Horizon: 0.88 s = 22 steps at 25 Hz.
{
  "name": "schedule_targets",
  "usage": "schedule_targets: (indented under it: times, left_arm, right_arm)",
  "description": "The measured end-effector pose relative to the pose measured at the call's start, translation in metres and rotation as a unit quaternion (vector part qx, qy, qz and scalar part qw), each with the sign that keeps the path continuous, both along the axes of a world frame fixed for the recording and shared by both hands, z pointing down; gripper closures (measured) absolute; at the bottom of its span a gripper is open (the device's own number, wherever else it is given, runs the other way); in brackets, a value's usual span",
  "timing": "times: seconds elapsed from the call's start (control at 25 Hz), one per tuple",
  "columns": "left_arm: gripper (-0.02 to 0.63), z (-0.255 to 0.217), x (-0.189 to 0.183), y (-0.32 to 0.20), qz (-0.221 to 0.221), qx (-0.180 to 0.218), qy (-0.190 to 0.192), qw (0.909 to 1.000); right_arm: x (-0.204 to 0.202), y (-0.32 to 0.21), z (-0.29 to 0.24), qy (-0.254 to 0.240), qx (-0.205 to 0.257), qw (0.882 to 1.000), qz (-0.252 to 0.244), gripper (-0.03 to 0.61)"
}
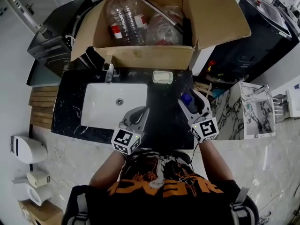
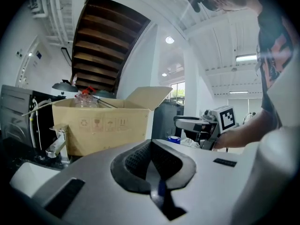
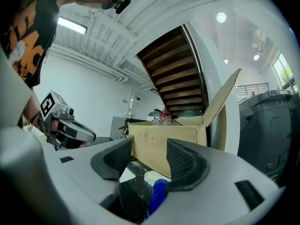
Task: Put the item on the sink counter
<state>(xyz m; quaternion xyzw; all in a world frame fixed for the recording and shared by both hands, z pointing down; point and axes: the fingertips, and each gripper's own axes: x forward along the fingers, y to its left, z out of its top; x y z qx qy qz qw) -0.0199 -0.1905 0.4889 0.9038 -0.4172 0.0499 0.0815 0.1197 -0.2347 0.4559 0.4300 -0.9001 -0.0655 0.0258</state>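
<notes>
The item, a dark crumpled thing with a blue cap (image 3: 158, 193), lies low between the jaws of my right gripper (image 3: 149, 161). Its cap touches the lower edge of the right pad, and the left pad stands clear of it. From the head view the blue cap (image 1: 186, 98) rests on the black marble sink counter (image 1: 164, 121), right of the white basin (image 1: 101, 107), with the right gripper (image 1: 193, 101) open over it. My left gripper (image 1: 140, 110) hovers at the basin's near right corner. Its pads (image 2: 152, 149) meet with nothing between them.
An open cardboard box (image 1: 145, 55) holding plastic bottles stands behind the counter. A faucet (image 1: 109, 72) and a white soap dish (image 1: 162, 77) sit along the back edge. A marbled cabinet (image 1: 239, 111) is to the right, wooden slats (image 1: 42, 107) to the left.
</notes>
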Motion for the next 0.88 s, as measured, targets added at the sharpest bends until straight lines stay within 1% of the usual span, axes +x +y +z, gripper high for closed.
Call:
schedule_targets:
  times: [0.16, 0.24, 0.36, 0.52, 0.56, 0.64, 0.76, 0.88]
  left_arm:
    - [0.595, -0.018, -0.004, 0.004, 0.002, 0.023, 0.001, 0.9997]
    - [0.595, -0.030, -0.004, 0.004, 0.003, 0.030, 0.010, 0.9995]
    - [0.595, -0.049, -0.001, 0.002, 0.008, 0.043, 0.029, 0.9986]
    - [0.595, -0.075, 0.005, 0.006, 0.018, 0.064, 0.046, 0.9967]
    - [0.595, -0.081, 0.005, 0.006, 0.020, 0.070, 0.050, 0.9961]
    - [0.595, -0.090, 0.006, 0.006, 0.021, 0.076, 0.054, 0.9954]
    - [0.595, -0.096, 0.004, 0.005, 0.020, 0.082, 0.058, 0.9948]
    - [0.595, -0.098, 0.001, 0.007, 0.019, 0.079, 0.060, 0.9949]
  right_arm:
    - [0.000, 0.018, -0.030, -0.019, 0.019, 1.000, -0.004, 0.373]
    - [0.002, 0.027, -0.043, -0.022, 0.027, 0.999, -0.007, 0.393]
    - [0.008, 0.037, -0.059, -0.024, 0.041, 0.999, -0.008, 0.461]
    - [0.015, 0.047, -0.071, -0.029, 0.044, 0.999, 0.000, 0.488]
    - [0.017, 0.049, -0.076, -0.031, 0.049, 0.998, 0.007, 0.503]
    - [0.022, 0.052, -0.084, -0.034, 0.058, 0.997, 0.024, 0.561]
    - [0.028, 0.057, -0.086, -0.025, 0.058, 0.998, 0.030, 0.565]
    - [0.034, 0.064, -0.094, -0.040, 0.058, 0.997, 0.039, 0.565]
